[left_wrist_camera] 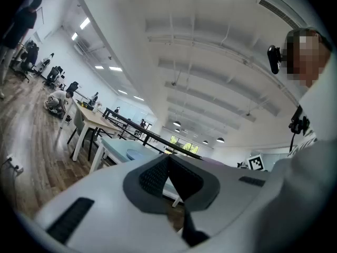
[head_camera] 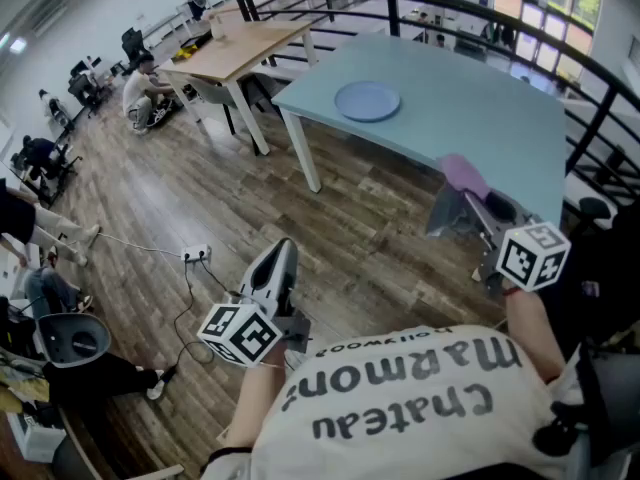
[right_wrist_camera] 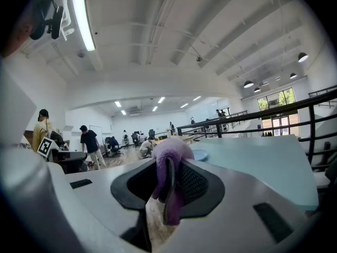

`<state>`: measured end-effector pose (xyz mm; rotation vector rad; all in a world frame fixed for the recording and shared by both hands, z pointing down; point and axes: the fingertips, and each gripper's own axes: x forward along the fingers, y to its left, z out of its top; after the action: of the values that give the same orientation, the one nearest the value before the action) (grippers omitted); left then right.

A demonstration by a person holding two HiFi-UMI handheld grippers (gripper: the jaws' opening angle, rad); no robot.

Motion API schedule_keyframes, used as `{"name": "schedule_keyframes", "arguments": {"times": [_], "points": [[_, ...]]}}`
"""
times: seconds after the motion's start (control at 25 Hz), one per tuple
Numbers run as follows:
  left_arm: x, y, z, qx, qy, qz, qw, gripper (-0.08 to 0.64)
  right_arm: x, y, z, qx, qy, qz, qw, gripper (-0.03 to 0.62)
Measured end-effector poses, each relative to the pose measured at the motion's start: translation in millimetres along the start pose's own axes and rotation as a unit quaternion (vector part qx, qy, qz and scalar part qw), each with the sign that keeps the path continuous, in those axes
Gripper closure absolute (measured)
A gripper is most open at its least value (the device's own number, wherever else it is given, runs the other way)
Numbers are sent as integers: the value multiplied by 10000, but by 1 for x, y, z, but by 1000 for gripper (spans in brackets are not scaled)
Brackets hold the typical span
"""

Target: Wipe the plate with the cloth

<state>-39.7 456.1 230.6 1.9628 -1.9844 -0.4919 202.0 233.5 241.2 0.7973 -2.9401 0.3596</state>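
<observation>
Facing table [head_camera: 475, 103] edge: right gripper [right_wrist_camera: 169, 166], cloth [right_wrist_camera: 171, 147].

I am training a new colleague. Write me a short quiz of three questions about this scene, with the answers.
1. True or false: the purple cloth already lies on the blue plate.
2. The plate stands on: A) the wooden table, B) the light blue table, C) the floor.
3. In what state are the left tongs?

Key:
1. False. The right tongs hold the cloth, apart from the plate.
2. B.
3. Shut, with nothing between them.
</observation>
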Motion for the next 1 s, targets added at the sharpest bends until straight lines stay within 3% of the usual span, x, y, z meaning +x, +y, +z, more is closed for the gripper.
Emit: {"name": "schedule_keyframes", "arguments": {"times": [0.56,0.72,1.0], "points": [[28,37,-8,4,216,243,9995,557,53,-17,-13,67,318,55,9995,465],[52,48,-3,-44,94,263,9996,557,82,-43,-9,217,322,1,9992,465],[117,72,22,192,13,377,9991,557,154,-90,17,454,258,146,9985,465]]}}
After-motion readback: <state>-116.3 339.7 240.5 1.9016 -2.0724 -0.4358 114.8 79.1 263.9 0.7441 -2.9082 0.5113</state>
